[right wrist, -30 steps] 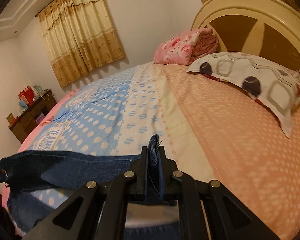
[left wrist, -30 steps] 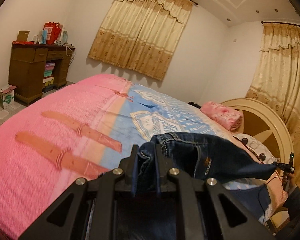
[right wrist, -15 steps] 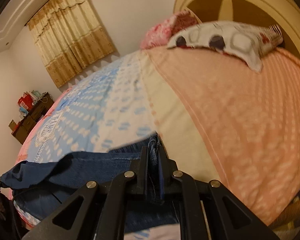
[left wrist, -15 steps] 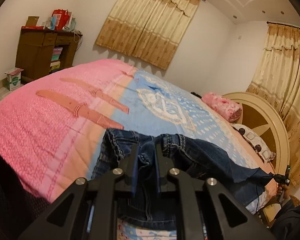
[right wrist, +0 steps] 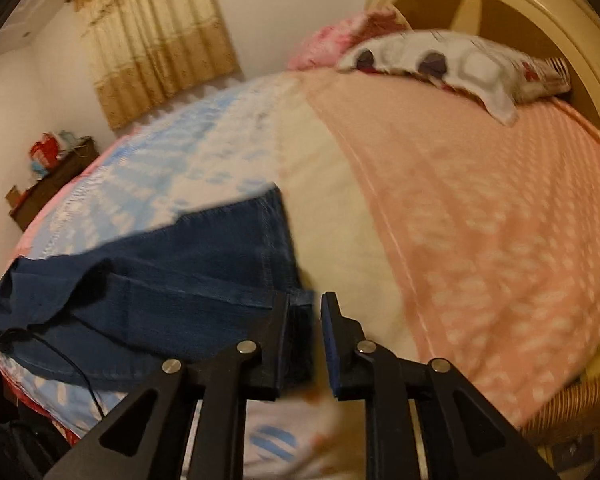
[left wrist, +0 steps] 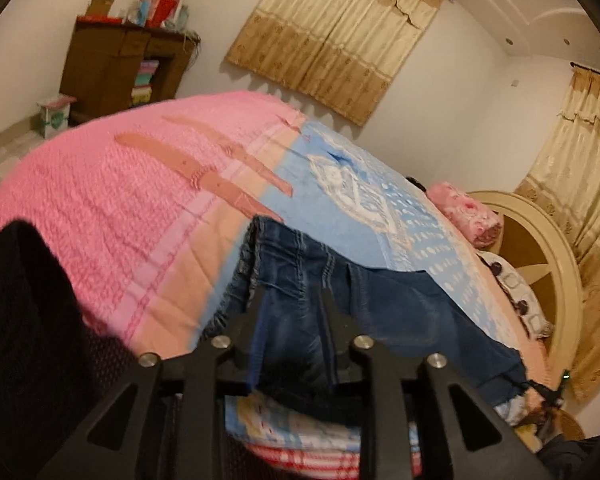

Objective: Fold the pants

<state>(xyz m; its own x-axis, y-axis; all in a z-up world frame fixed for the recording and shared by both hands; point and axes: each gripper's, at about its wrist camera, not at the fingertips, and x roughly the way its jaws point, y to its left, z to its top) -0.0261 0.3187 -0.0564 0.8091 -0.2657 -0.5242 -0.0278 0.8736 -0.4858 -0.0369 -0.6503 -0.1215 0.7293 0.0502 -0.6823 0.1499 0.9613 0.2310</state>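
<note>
Dark blue jeans (left wrist: 380, 300) lie stretched along the near edge of the bed (left wrist: 120, 200), waist end by my left gripper (left wrist: 294, 296). Its jaws are opening, and the waistband denim lies loose between the fingers. In the right wrist view the leg end of the jeans (right wrist: 160, 280) rests flat on the bedspread (right wrist: 480, 220). My right gripper (right wrist: 306, 300) is opening too. The hem leans on the left finger, and a gap shows before the right pad.
A patterned pillow (right wrist: 460, 56) and a folded pink blanket (left wrist: 468, 216) sit by the round headboard (right wrist: 500, 0). A wooden desk (left wrist: 120, 68) stands by the far wall. Dark clothing of a person (left wrist: 20, 320) fills the lower left. A black cable (right wrist: 60, 356) hangs nearby.
Both grippers came down to the bed, bringing the jeans from hanging in the air to lying on the spread. Both pairs of jaws have widened off the denim.
</note>
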